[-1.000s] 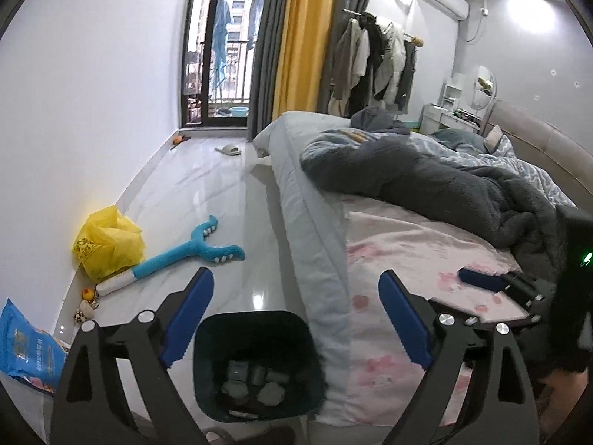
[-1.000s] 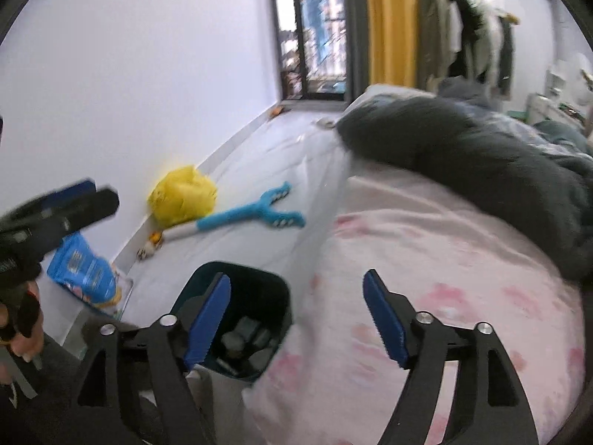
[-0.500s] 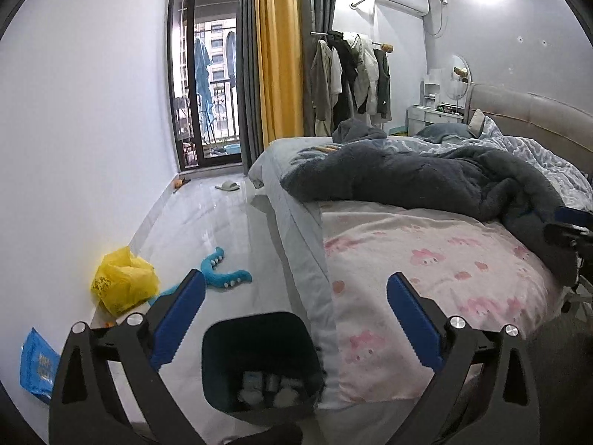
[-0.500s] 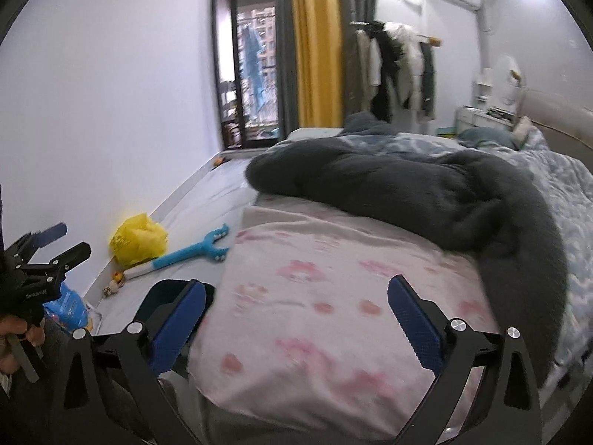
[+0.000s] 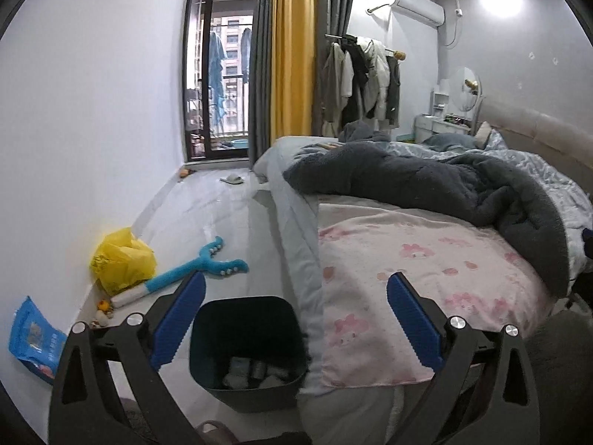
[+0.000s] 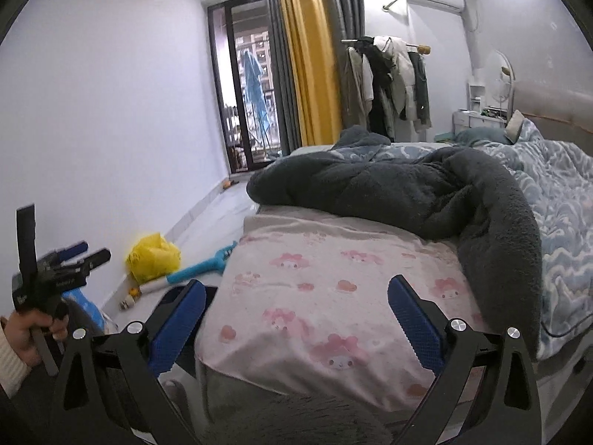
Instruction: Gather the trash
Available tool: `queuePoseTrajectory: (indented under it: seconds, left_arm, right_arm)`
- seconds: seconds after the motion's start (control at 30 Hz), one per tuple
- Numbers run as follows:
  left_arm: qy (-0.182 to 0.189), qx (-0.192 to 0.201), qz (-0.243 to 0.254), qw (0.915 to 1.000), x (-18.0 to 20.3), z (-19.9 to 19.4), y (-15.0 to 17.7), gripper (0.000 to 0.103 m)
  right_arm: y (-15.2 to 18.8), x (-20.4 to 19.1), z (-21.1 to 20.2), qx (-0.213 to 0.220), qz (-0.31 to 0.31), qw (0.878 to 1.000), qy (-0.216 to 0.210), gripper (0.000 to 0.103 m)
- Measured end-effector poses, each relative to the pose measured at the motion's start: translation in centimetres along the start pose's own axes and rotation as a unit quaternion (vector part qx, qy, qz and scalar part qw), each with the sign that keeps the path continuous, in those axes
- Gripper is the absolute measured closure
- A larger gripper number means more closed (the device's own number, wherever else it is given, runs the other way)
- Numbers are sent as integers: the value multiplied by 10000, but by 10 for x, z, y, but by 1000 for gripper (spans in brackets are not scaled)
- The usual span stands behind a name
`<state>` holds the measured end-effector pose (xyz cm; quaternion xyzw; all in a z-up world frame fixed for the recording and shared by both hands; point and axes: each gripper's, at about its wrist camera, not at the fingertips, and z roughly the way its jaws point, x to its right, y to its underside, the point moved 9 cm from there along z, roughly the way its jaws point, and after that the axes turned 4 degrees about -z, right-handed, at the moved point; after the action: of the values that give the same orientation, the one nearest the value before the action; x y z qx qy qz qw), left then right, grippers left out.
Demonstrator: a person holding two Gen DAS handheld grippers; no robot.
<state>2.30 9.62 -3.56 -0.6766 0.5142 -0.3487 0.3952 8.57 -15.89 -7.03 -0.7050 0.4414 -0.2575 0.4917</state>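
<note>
A dark bin stands on the floor against the foot of the bed, with several pieces of trash in its bottom. My left gripper is open and empty, held above and behind the bin. My right gripper is open and empty over the pink sheet at the bed's foot. The left gripper also shows in the right wrist view, held in a hand. A blue packet and a yellow plastic bag lie by the left wall.
A blue toy lies on the floor between the wall and the bed. A dark grey blanket is heaped across the bed. A slipper lies near the balcony door. A clothes rack stands behind the bed.
Both grippers have pulled back and risen, so the views have levelled from the bin and floor to the whole room. The right gripper has swung right, over the bed.
</note>
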Motion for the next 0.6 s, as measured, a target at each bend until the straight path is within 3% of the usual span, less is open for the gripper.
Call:
queuePoseTrajectory:
  seconds: [0.6]
  left_arm:
    - [34,-49,-152,9999,-2,3,4,3]
  right_arm:
    - [8,11,3,-151,431,9984,-336,3]
